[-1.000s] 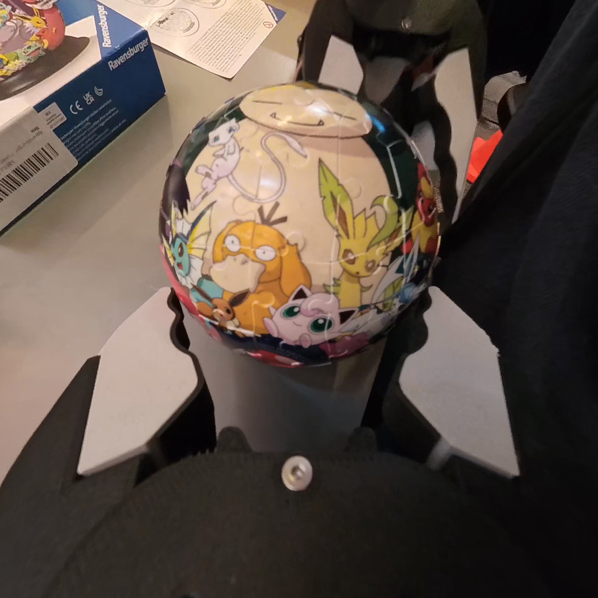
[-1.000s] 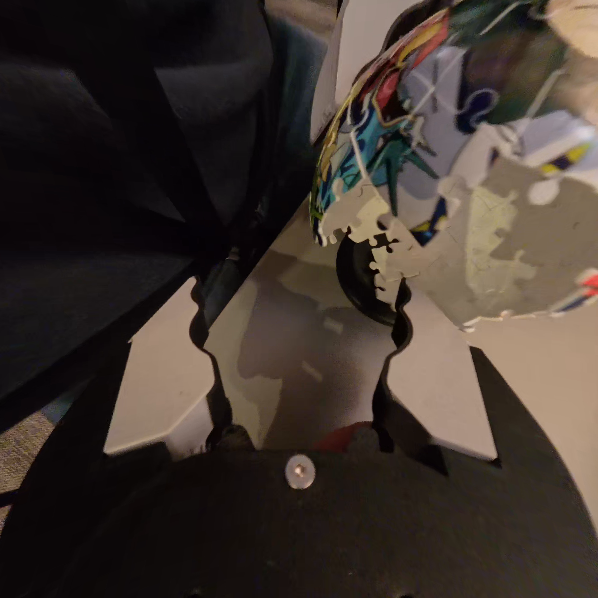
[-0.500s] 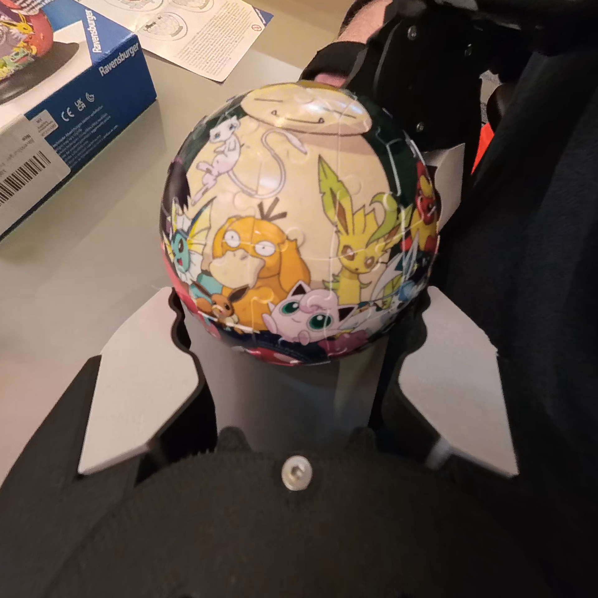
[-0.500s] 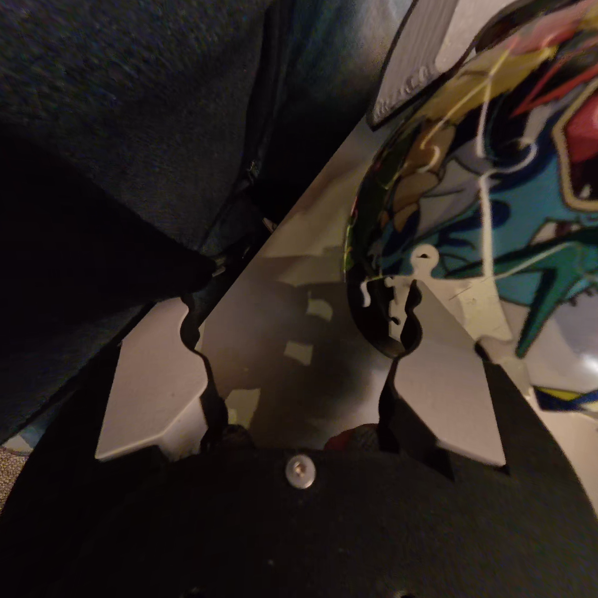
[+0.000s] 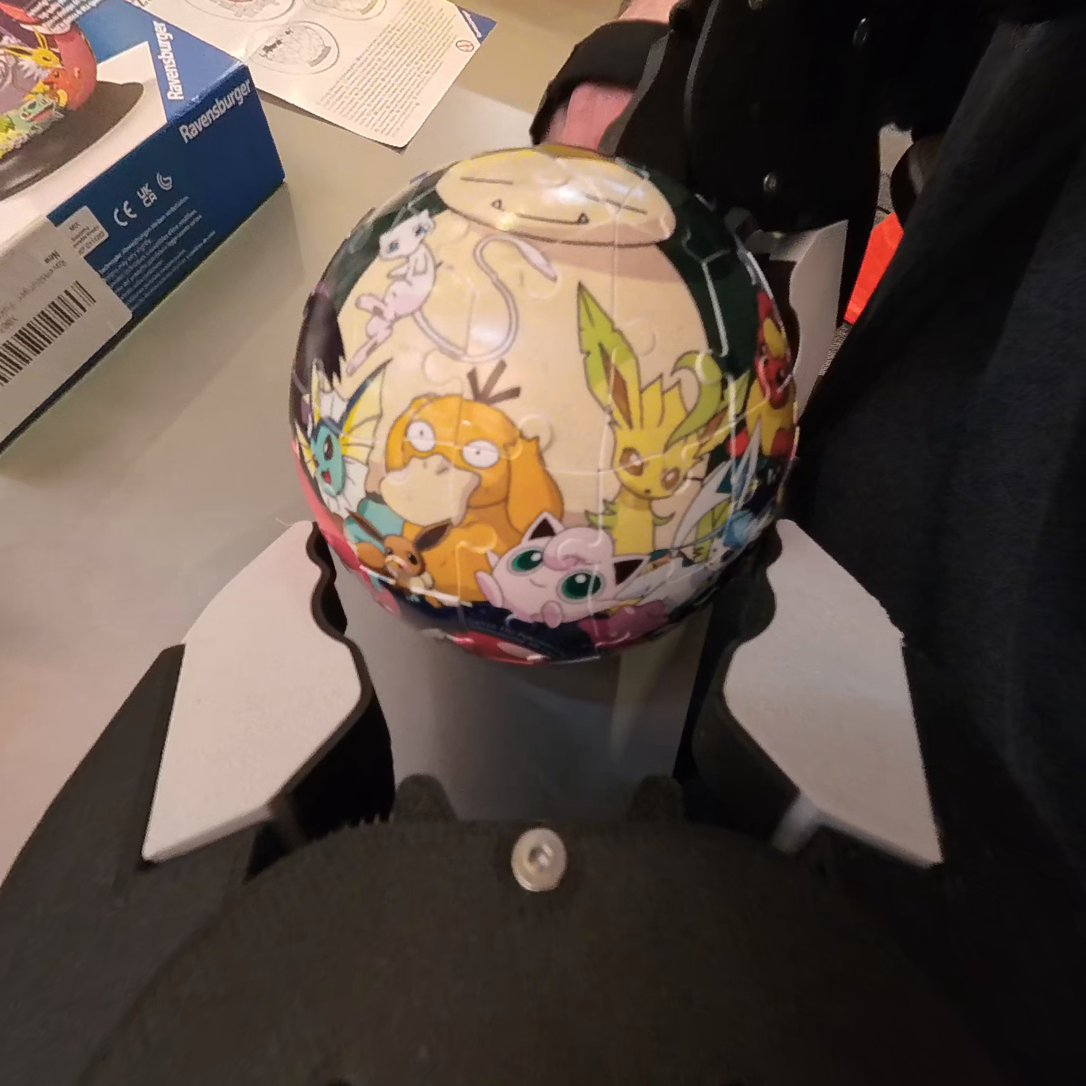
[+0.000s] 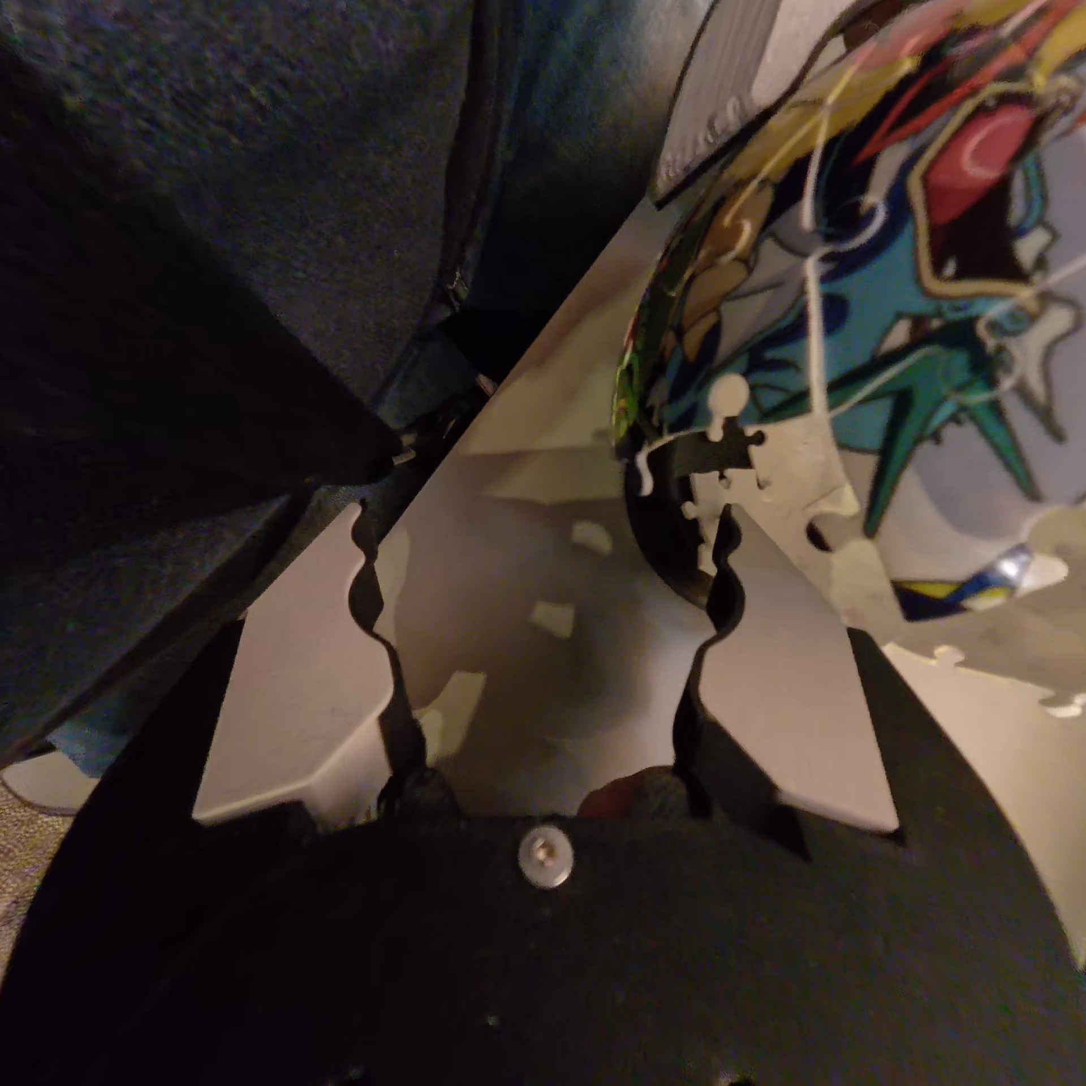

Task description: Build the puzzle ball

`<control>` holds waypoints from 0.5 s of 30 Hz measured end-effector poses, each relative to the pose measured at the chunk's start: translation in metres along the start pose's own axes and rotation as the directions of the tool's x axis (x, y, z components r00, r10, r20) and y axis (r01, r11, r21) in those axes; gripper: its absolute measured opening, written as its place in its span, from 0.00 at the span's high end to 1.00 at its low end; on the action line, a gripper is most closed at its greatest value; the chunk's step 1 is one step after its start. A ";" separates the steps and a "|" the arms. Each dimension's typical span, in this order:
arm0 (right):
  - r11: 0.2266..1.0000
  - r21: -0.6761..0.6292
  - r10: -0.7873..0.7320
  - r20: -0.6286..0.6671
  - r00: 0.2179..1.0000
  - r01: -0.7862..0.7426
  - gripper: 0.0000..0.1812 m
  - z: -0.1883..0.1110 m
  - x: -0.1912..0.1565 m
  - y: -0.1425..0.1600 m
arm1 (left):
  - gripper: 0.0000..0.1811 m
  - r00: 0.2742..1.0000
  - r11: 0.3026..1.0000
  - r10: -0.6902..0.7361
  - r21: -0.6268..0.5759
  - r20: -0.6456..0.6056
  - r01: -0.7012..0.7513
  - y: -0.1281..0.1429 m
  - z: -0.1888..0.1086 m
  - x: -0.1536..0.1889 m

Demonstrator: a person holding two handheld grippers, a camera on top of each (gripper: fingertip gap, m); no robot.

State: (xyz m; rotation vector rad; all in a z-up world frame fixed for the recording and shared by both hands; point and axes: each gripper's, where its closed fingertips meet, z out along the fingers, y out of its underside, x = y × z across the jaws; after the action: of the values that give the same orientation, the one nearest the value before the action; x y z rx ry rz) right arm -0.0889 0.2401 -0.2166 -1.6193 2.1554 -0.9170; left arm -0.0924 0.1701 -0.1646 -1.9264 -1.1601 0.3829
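The puzzle ball [image 5: 546, 405], covered in cartoon creatures, sits between the fingers of my left gripper [image 5: 543, 546], which is shut on its lower sides just above the grey table [image 5: 147, 529]. In the right wrist view the ball [image 6: 881, 294] fills the upper right. It has a gap with jagged piece edges [image 6: 711, 452] at its lower rim. My right gripper [image 6: 543, 517] is open and empty, its right fingertip [image 6: 728, 529] just under that gap. It also shows behind the ball in the left wrist view [image 5: 734, 147], held by a hand.
A blue puzzle box [image 5: 117, 194] lies at the back left, and a paper leaflet [image 5: 376, 64] lies behind the ball. A person's dark clothing [image 5: 969, 411] fills the right side, past the table edge [image 6: 529, 364]. Small light scraps [image 6: 552, 617] lie on the table.
The right gripper has moved in close to the ball's far side, and its view has closed in on the gap. The ball stays in the left gripper, barely shifted.
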 end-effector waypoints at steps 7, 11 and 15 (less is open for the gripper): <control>0.999 0.040 -0.003 0.027 1.000 0.002 0.39 0.000 -0.005 -0.003 | 0.27 1.000 1.000 0.000 0.001 0.001 0.000 0.000 0.000 0.000; 0.997 0.081 0.010 0.039 0.999 -0.013 0.39 0.001 -0.005 -0.005 | 0.27 1.000 1.000 0.000 0.005 0.001 0.000 -0.001 0.000 0.000; 0.996 0.079 0.034 0.021 0.999 -0.036 0.39 -0.002 -0.001 -0.005 | 0.27 1.000 1.000 0.003 0.002 -0.002 -0.003 -0.001 0.001 -0.001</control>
State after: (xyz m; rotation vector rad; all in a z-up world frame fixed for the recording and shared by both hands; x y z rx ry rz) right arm -0.0860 0.2405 -0.2119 -1.5421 2.0997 -0.9595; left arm -0.0934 0.1700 -0.1646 -1.9269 -1.1551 0.3839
